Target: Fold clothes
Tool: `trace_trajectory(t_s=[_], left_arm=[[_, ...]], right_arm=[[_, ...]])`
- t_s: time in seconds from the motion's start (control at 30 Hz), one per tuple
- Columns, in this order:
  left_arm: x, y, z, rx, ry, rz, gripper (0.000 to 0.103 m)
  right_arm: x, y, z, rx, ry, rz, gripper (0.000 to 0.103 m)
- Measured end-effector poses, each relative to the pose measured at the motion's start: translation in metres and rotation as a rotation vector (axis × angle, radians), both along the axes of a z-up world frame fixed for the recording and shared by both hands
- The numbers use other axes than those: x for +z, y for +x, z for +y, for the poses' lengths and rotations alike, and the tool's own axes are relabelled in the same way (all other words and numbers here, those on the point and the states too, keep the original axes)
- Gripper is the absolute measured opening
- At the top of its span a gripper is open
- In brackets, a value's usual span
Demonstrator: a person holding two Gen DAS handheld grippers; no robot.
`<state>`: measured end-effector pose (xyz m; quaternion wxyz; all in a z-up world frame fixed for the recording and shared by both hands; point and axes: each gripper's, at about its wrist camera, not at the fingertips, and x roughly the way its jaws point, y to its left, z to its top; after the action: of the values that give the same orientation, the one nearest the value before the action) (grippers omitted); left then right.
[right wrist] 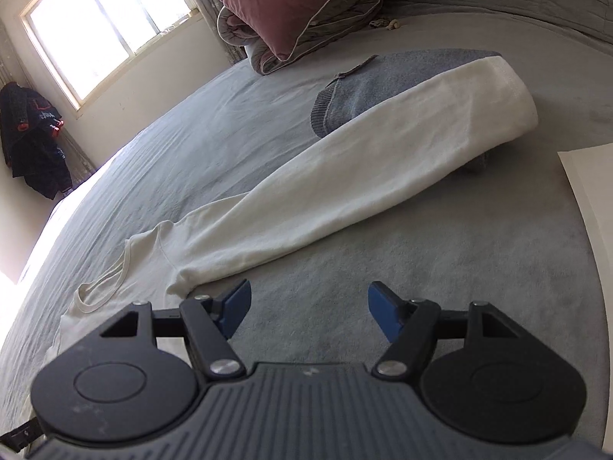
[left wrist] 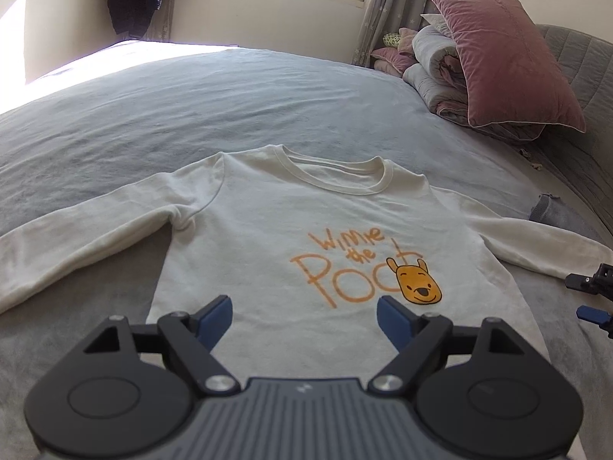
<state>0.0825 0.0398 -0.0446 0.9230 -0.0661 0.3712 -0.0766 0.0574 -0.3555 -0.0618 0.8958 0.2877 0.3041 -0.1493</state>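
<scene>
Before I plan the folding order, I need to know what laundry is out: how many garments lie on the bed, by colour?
White: 1, the long-sleeved shirt
Grey-blue: 1, the knit garment under that shirt's sleeve end
Total: 2

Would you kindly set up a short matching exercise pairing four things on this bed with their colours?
Things:
1. long-sleeved shirt
2. pillow
3. knitted garment under the sleeve end
4. bear face print

Colours:
A. dusty pink
B. orange-yellow
C. cream white
D. blue-grey

Pairs: 1-C, 2-A, 3-D, 4-B.
</scene>
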Motion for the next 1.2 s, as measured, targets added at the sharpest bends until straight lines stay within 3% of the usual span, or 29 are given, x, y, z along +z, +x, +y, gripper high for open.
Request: trace_trajectory(t_s=[0.2, 0.43, 0.5, 0.67, 0.8, 1.0, 1.2], left_arm=[[-0.007, 0.02, -0.006, 0.041, -0.042, 0.053, 0.084], [-0.006, 0.034, -0.012, 0.065, -0.093, 0.067, 0.084], [-0.007, 0.036, -0.011, 0.068, -0.104, 0.074, 0.084], [-0.006, 0.042, -0.004, 0.085, -0.101, 0.069, 0.084], [-0.005, 0.045, 0.006, 0.114, -0.101, 0.07, 0.084], [-0.001, 0.045, 0.013, 0.116, -0.114, 0.065, 0.084], [0.004, 0.046, 0.023, 0.132, -0.118, 0.063, 0.083]], right_arm=[[-0.014, 0.005, -0.029, -0.166, 0.011, -0.054, 0.071], [-0.021, 0.013, -0.044, -0.28, 0.042, -0.132, 0.071], [-0.023, 0.016, -0.047, -0.292, 0.046, -0.143, 0.065], [-0.026, 0.02, -0.057, -0.313, 0.085, -0.149, 0.02], [-0.018, 0.02, -0.049, -0.28, 0.029, -0.154, 0.011], [0.008, 0.029, -0.028, -0.205, -0.088, -0.188, 0.007], [0.045, 0.05, 0.009, -0.055, -0.227, -0.252, 0.007]])
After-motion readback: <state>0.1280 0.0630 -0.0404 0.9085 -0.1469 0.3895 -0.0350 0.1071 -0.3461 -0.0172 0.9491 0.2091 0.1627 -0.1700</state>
